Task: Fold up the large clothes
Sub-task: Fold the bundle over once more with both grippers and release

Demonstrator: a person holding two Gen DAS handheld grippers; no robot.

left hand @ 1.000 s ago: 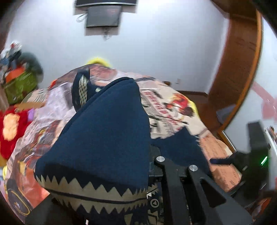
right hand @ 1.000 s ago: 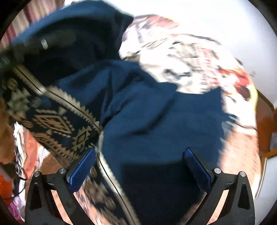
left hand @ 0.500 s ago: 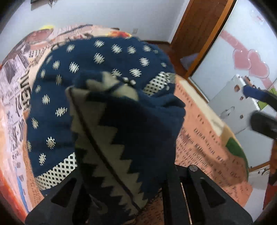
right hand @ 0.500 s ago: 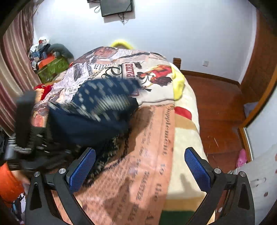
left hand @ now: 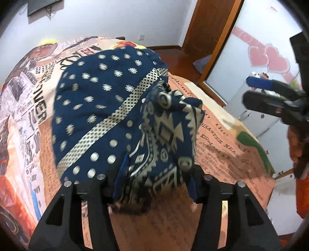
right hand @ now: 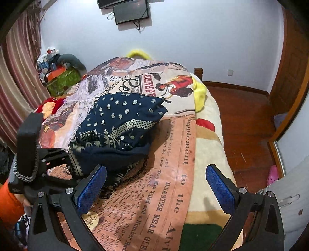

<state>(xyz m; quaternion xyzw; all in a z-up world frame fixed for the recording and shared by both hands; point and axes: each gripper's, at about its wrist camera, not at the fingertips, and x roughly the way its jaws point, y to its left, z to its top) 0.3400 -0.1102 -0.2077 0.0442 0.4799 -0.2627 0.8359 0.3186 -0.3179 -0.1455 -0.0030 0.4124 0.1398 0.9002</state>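
Garment (left hand: 100, 108), navy with cream dots, a checkered band and a zigzag border, lies bundled on the bed (left hand: 227, 154), over the newspaper-print blanket (right hand: 173, 173). Left gripper (left hand: 154, 179): jaws part open, a bunched fold of the patterned hem sits between the blue pads (left hand: 120, 179); fabric fills the gap, but whether the pads press on it I cannot tell. In the right wrist view the left gripper (right hand: 63, 160) sits at the near left edge of the garment (right hand: 119, 123), fingertips hidden by cloth. Right gripper (right hand: 154, 187): jaws wide apart, nothing between them, above bare blanket just right of the bundle. It also shows at the right edge of the left wrist view (left hand: 270, 94), clear of the cloth. Wall screen (right hand: 131, 10) above the headboard end; wood floor (right hand: 241, 119) to the right of the bed.
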